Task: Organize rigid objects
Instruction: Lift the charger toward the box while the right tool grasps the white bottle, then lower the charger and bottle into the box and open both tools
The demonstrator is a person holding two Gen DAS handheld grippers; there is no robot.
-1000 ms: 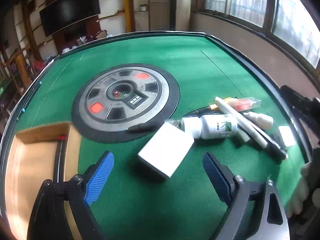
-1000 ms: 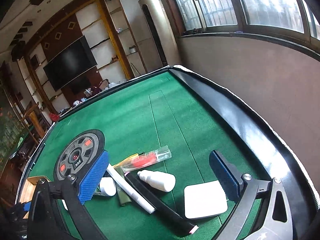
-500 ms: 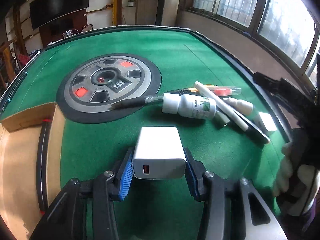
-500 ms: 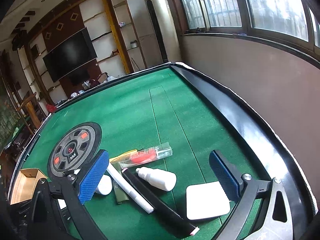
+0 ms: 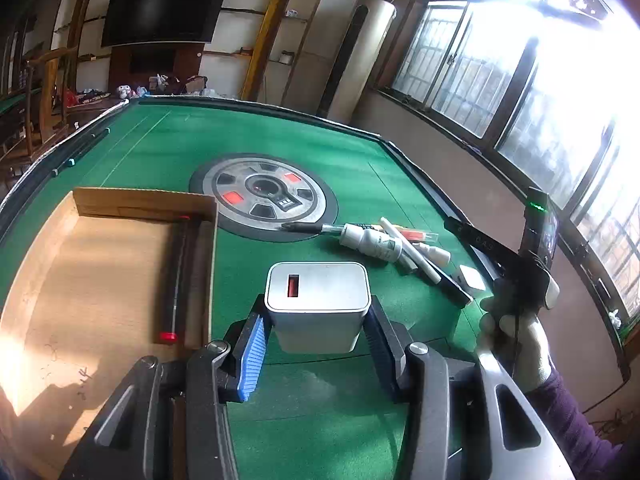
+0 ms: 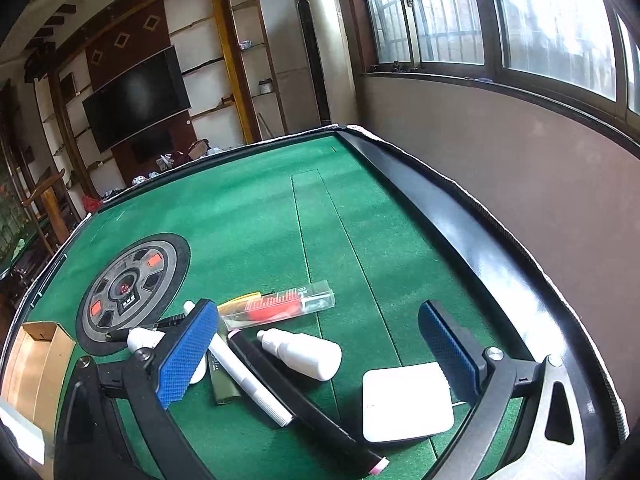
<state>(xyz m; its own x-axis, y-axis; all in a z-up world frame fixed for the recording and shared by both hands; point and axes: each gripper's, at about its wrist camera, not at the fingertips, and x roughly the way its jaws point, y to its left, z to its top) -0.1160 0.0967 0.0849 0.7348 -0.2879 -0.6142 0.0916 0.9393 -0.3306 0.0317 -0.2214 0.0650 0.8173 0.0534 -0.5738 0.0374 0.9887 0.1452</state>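
My left gripper (image 5: 316, 330) is shut on a white USB charger block (image 5: 318, 304), held above the green table just right of the wooden box (image 5: 100, 272). My right gripper (image 6: 320, 356) stands open over a pile of objects: a small white dropper bottle (image 6: 304, 354), a white marker (image 6: 248, 380), a black pen with a pink end (image 6: 304, 404), a clear tube with red contents (image 6: 280, 304) and a flat white square pad (image 6: 406, 406). The same pile (image 5: 400, 246) shows in the left wrist view, with a white labelled bottle (image 5: 370, 242).
The box holds a dark pen (image 5: 176, 272) along its right side. A round grey control disc (image 5: 264, 196) sits at the table's centre. A black raised rim (image 6: 460, 248) borders the table on the right. A person's hand (image 5: 516, 332) grips the right tool.
My left gripper closed on the charger block, lifted it and carried it left toward the wooden box. The right gripper has stayed over the pile.
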